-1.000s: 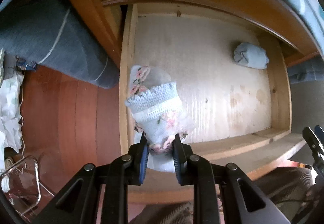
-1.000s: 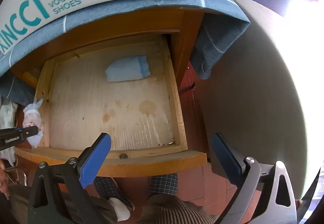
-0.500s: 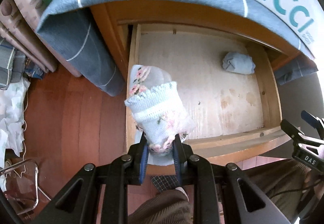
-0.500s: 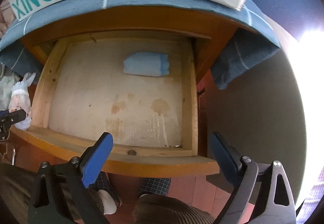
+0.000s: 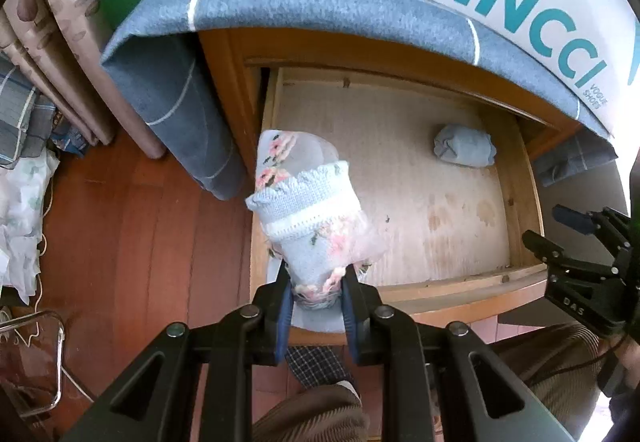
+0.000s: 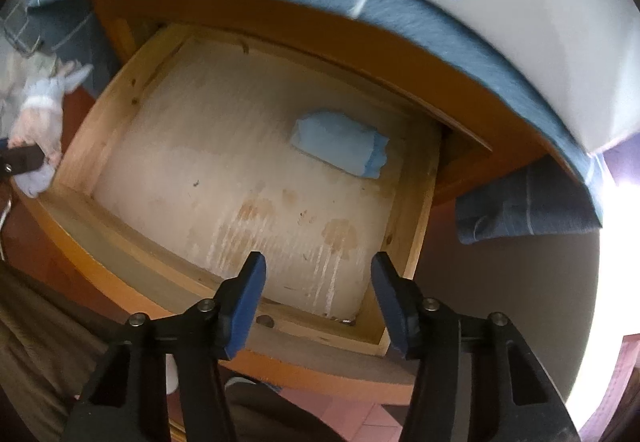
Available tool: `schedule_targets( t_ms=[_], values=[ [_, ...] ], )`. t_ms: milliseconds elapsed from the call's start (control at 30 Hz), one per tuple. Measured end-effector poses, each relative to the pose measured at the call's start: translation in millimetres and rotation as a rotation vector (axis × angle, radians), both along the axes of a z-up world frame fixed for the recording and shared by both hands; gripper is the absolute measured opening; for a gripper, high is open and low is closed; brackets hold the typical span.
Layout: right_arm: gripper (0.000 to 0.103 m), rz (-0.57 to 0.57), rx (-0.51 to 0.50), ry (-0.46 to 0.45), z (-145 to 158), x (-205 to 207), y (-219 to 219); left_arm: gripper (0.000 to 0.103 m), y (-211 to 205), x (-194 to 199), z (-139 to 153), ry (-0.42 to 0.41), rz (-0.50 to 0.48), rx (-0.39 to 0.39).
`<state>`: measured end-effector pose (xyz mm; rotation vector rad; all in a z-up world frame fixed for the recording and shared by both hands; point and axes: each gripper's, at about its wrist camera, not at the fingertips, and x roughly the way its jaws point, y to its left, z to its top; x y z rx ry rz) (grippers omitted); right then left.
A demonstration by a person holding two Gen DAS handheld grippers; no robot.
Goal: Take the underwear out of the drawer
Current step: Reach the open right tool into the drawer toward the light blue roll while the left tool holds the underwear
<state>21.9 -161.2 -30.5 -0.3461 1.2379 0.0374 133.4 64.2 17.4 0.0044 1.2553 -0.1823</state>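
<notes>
While the left gripper [image 5: 316, 290] keeps pinching the floral underwear [image 5: 310, 210] at centre frame, above the drawer's [image 5: 460, 286] left front corner, the right gripper [image 6: 316, 282] has narrowed its spread jaws and hangs empty over the drawer front. A folded blue garment [image 6: 340, 146] lies alone toward the back. Only the left view shows the curtain [image 5: 60, 34] at upper left.

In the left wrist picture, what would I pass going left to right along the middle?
Curtain → hanging blue cloth → floral underwear in the left gripper → blue roll in the drawer → right gripper.
</notes>
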Motion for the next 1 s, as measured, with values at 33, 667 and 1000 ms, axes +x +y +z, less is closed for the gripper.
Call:
schedule_targets(
  t_ms=[33, 667, 1000],
  values=[
    [0.049, 0.01, -0.003, 0.005, -1, 0, 1, 0.022, 2, -1, 2, -0.007, 0.004, -0.004],
    [0.041, 0.182, -0.101, 0.031, -20, 19, 22, 0.022, -1, -14, 8, -0.026, -0.015, 0.049],
    [0.041, 0.309, -0.21, -0.03, -29, 17, 26, 0.022, 11, -18, 16, -0.085, 0.092, 0.08]
  ],
)
